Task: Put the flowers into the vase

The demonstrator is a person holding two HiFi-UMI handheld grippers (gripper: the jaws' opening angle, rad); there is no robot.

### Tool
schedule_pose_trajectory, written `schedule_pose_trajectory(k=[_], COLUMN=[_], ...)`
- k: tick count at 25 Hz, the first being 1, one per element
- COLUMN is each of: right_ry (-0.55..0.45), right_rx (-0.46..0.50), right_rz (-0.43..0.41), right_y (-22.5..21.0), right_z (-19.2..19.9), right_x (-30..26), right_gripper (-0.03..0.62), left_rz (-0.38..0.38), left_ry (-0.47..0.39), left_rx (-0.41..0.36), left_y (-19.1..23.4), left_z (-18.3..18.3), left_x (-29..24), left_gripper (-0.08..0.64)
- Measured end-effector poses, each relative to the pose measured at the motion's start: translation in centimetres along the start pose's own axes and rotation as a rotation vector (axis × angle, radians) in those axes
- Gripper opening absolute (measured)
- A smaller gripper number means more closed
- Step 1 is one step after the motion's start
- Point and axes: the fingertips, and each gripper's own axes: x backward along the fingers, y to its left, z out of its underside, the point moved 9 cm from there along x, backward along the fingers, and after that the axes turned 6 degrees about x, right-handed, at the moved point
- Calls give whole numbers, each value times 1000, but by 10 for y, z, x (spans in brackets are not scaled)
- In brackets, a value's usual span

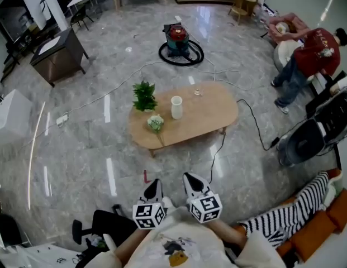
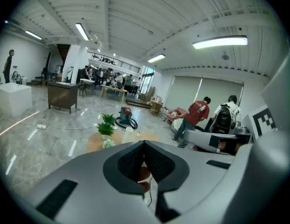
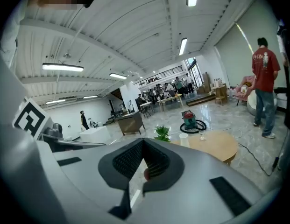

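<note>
White flowers [image 1: 155,123] lie flat, stems toward table's [image 1: 218,116] near edge; vase [image 1: 176,107] upright

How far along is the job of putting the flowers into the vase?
Done: nothing; the flowers lie on the table beside the vase. In hand: nothing; the left hand-held gripper and right hand-held gripper are shut, empty, short of the table. Left: reach, grasp the flowers, place them in the vase.

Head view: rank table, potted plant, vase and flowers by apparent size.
1. table
2. potted plant
3. vase and flowers: they look about alike, the vase taller and the flower head wider, so I won't rank them.
</note>
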Motion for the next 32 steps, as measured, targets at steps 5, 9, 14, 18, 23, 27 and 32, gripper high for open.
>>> schedule_pose_trajectory(k=[5, 9, 14, 18, 23, 27, 32], right_ry=[-54, -47, -10, -6, 1, -10, -10], right_rx=[-48, -22, -22, -6, -47, -46, -53], right_rz=[-11, 6, 42, 61, 70, 53, 39], right_y=[15, 38, 58, 64, 47, 25, -18], right_z=[2, 3, 16, 11, 5, -3, -20], right_x=[-6, -13, -18, -20, -35, -58, -88], right_gripper=[5, 5, 5, 5, 5, 5, 5], left_rz=[3, 28, 24, 42, 115, 66, 20], left_ry=[-21, -17, -23, -6, 4, -13, -45], left_rx=[-37, 12, 93, 101, 61, 51, 11], left_y=[14, 32, 65, 74, 66, 68, 60], left_z=[-1, 2, -4, -6, -16, -26, -51], left_x=[17, 31, 39, 38, 19, -10, -52], left_gripper=[-5, -5, -5, -5, -5, -5, -5])
